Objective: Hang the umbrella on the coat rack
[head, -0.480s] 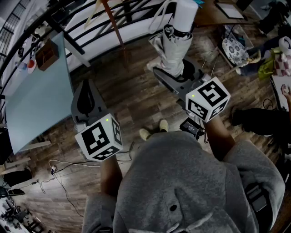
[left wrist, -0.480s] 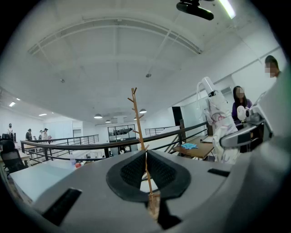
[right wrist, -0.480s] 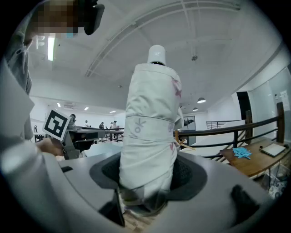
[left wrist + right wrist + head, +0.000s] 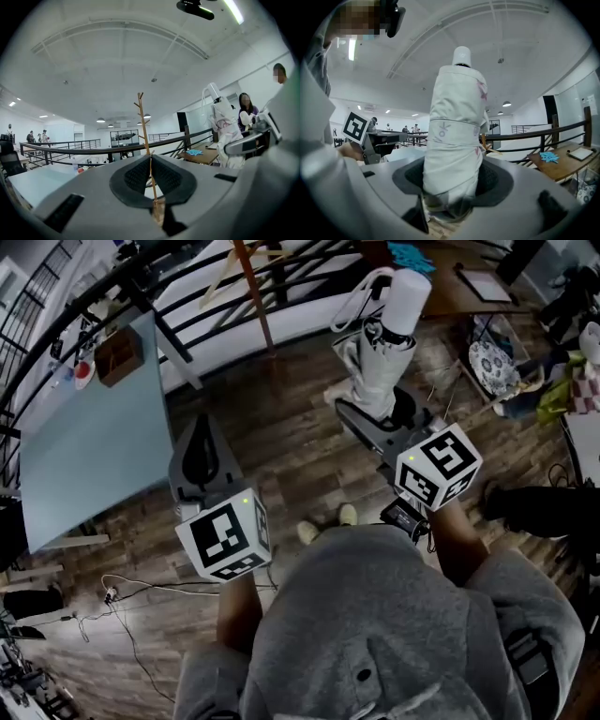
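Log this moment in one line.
right tool: shut on umbrella, upright | left tool: shut, empty | coat rack: ahead, umbrella not yet hung

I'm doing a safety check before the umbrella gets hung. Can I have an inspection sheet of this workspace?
Surface: wood floor.
Job's things: folded white umbrella, not yet hung; coat rack stands ahead by the railing.
Clutter: bags and other items on the floor at the right; blue item on the desk.
Grippers: right gripper shut on the umbrella; left gripper shut, empty.
Cables: loose cables on the floor at the person's left.
Surroundings: pale table at the left; people further off.
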Tool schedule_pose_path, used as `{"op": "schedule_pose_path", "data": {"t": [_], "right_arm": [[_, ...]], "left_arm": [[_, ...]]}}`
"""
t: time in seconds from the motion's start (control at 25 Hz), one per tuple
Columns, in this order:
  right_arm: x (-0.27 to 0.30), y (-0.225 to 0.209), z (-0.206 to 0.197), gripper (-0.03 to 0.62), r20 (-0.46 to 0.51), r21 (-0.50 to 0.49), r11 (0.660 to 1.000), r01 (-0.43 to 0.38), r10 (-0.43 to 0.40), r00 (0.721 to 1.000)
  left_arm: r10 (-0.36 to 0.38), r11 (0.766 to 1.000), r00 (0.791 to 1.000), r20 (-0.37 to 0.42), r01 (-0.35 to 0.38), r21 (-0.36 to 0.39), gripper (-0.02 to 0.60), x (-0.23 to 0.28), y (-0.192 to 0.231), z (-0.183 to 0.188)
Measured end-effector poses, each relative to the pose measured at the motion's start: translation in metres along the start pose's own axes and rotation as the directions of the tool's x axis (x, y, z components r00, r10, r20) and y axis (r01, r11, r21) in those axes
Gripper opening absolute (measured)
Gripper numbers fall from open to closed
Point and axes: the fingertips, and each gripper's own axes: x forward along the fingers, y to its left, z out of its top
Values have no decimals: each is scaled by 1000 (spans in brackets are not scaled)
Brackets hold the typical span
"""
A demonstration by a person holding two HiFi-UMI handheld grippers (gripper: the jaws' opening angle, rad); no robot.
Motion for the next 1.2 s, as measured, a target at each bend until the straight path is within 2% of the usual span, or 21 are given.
{"op": "schedule_pose_path", "data": {"t": [0.2,0.68,1.2], "right_arm": [[2,8,5,273,8,39,999,14,-14,1000],[14,20,0,273,14,16,1000,24,-24,1000],[50,-16,-4,273,17,-22,999,24,-24,1000]], "left_arm": [[-9,1000,1000,1,9,-4,21,-6,11,1],[-31,999,999,-10,31,-11,21,-8,24,-11],[-34,999,999,-8,34,-9,21,42,20,-14]]}}
